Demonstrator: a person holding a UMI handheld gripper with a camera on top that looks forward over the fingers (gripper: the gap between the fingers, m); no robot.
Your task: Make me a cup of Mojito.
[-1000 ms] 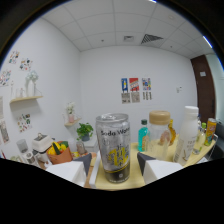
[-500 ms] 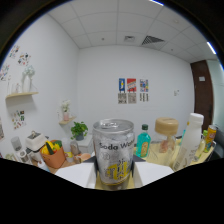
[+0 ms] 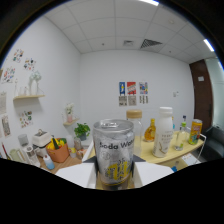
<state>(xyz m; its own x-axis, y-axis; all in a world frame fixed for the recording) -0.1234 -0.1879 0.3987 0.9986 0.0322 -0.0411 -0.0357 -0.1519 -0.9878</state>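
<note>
Soda water can [image 3: 114, 152] is squeezed tight between the two fingers of the gripper [image 3: 115, 176], held up above the yellow table [image 3: 172, 155], and it could slip and spill if the hold goes loose.

I see the gripper [image 3: 116, 176] clamped on a silver soda water can [image 3: 114, 152], one white finger [image 3: 77, 175] pressing each side, the can upright. Beyond it a yellow table [image 3: 172, 154] carries a tall white bottle [image 3: 164, 131], an amber bottle [image 3: 150, 131] and an orange can [image 3: 195, 131]. A potted plant [image 3: 81, 132] stands near the wall.
</note>
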